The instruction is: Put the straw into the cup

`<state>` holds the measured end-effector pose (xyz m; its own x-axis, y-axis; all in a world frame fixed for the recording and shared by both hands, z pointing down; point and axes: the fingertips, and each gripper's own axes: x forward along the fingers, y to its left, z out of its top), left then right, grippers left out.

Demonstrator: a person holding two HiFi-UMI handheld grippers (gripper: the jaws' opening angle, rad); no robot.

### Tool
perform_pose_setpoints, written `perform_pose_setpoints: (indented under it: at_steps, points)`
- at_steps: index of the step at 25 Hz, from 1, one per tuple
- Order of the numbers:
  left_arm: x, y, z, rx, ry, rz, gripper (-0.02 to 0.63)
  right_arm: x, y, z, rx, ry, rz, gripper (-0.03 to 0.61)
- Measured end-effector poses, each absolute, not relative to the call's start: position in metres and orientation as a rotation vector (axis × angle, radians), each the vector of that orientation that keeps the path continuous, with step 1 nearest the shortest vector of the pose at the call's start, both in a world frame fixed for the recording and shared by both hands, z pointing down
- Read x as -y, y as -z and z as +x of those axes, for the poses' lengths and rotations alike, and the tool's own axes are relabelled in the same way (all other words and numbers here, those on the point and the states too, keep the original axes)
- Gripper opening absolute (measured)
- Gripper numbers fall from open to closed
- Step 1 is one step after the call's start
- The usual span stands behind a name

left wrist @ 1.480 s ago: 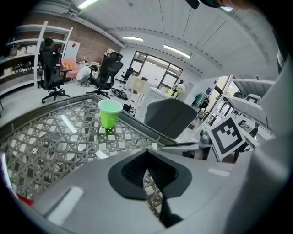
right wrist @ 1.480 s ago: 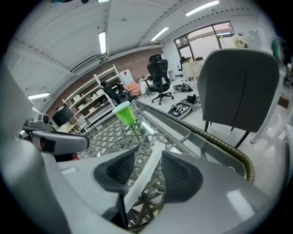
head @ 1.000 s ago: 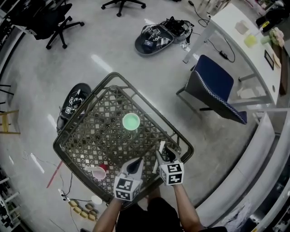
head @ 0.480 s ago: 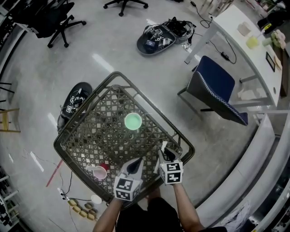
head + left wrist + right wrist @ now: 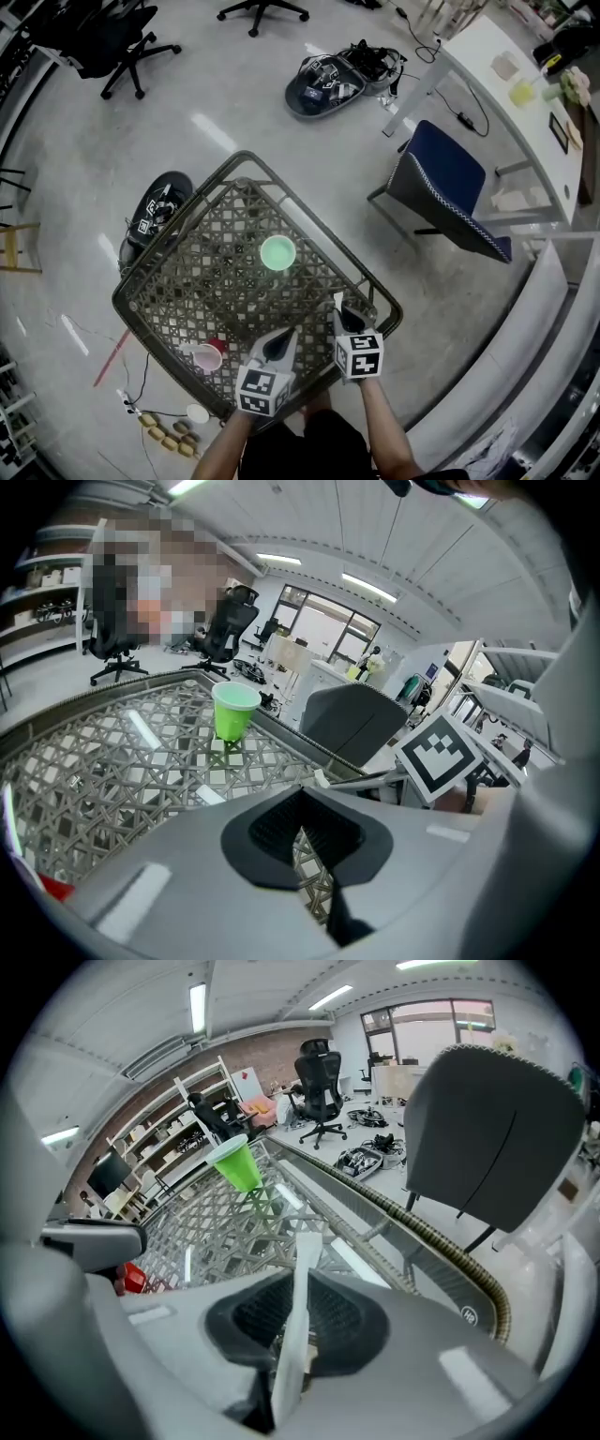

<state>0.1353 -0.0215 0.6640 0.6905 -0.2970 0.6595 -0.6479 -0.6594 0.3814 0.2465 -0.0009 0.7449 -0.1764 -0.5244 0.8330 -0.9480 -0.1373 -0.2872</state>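
Nearest the viewer, the person's two forearms reach in from the bottom edge of the head view, each hand holding a gripper topped by a cube of square markers. The left gripper (image 5: 278,345) hovers over the near edge of a square lattice worktop (image 5: 178,281), its jaws pressed together with nothing between them. Just beside it, the right gripper (image 5: 347,319) points steeply down at the near right corner of the worktop. Its jaws have just been closing and now pinch a white straw (image 5: 296,1316), which sticks up out of them and leans slightly. The straw is not in any cup. Near the left near corner of the worktop is a red cup (image 5: 211,354), which seems to lie on its side. Farther in, around the middle of the lattice, a green cup (image 5: 277,253) stands upright with its mouth up, well apart from the straw and both grippers. Beyond the worktop on the right stands a blue chair (image 5: 448,183). An open equipment case (image 5: 155,214) lies on the floor beside the worktop's left edge, and a second open case (image 5: 328,80) lies farther back. A white desk (image 5: 506,94) runs along the far right, and a black office chair (image 5: 94,33) stands at the far left.
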Motion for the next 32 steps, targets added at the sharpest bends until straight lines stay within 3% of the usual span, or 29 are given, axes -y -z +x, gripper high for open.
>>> perform_pose_setpoints:
  at_steps: [8, 32]
  points:
    - [0.025, -0.653, 0.130, 0.741, -0.722, 2.289, 0.006, 0.017, -0.704, 0.246, 1.799, -1.191, 1.716, 0.052]
    - [0.040, -0.589, 0.079, 0.952, -0.575, 2.298, 0.006, 0.123, -0.481, 0.218, 2.429, -0.509, 1.930, 0.052]
